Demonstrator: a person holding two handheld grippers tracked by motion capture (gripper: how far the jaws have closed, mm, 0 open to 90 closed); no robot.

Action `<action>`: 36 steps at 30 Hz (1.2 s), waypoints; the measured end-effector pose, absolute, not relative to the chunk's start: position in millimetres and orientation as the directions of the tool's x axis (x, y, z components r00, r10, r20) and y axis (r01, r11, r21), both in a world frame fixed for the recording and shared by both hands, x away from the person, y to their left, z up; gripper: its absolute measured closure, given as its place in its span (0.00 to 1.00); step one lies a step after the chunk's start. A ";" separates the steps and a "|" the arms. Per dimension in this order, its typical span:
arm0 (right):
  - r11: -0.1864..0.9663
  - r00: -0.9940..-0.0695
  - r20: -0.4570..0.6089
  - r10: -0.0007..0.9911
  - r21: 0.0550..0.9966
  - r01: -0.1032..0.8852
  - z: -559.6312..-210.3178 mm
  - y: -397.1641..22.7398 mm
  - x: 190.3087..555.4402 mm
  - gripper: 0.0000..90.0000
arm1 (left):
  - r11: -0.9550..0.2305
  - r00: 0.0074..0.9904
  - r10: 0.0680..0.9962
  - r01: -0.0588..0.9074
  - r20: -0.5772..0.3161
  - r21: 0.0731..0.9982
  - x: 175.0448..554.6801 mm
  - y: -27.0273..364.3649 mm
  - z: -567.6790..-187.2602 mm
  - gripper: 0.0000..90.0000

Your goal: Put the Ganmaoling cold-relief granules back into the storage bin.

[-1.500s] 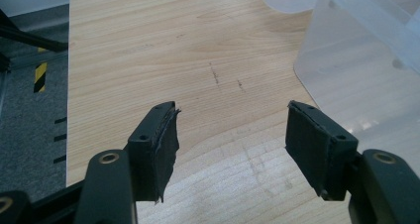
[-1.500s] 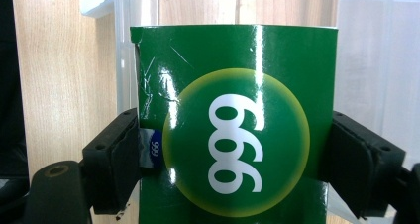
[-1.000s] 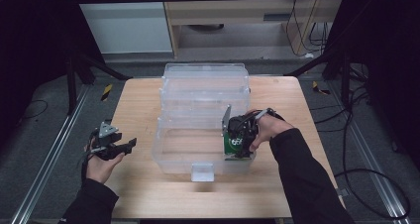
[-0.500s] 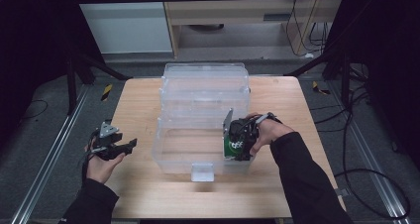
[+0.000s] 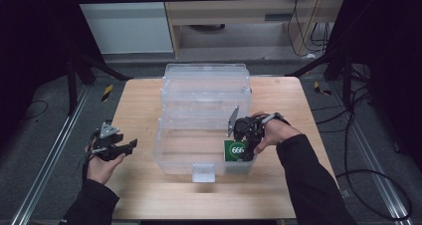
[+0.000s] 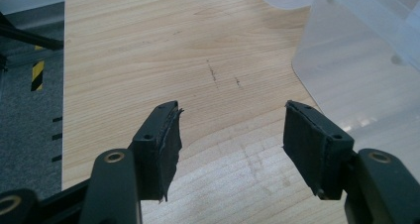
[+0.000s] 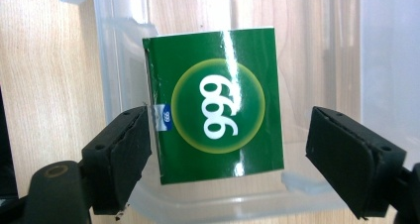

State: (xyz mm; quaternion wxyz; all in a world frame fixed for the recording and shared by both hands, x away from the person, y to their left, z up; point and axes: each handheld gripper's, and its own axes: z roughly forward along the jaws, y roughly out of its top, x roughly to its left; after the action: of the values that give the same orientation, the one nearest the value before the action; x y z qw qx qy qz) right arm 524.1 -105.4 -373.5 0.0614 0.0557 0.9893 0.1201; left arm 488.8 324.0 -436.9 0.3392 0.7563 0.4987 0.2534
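Our right gripper (image 7: 228,149) has sunk slightly, jaws wide around the green box (image 7: 215,102), gripping nothing. Our left gripper (image 6: 230,130), kept still, has just narrowed, empty.

Both of the person's forearms wear dark long sleeves (image 5: 311,180) reaching to the wrists. The left gripper (image 6: 232,135) has two black jaws faced with dark, worn rubber pads (image 6: 171,140), frayed at the edges; brass-coloured screws sit behind the pads. A grey three-cornered plate (image 5: 108,131) tops it. The right gripper (image 7: 228,157) has matching black padded jaws, a grey plate and a trailing black cable.
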 end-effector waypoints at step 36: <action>0.813 -0.936 -0.161 0.313 0.554 0.176 -341.1 -131.1 476.6 0.26 | -0.267 0.398 0.916 0.531 0.041 0.804 486.4 325.1 -431.5 0.59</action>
State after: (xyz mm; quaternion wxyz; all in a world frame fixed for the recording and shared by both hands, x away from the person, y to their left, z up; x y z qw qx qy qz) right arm 476.6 -131.1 -341.1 0.1234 0.1296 0.9442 0.2766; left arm 486.4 325.1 -431.5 0.3667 0.7515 0.4816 0.2625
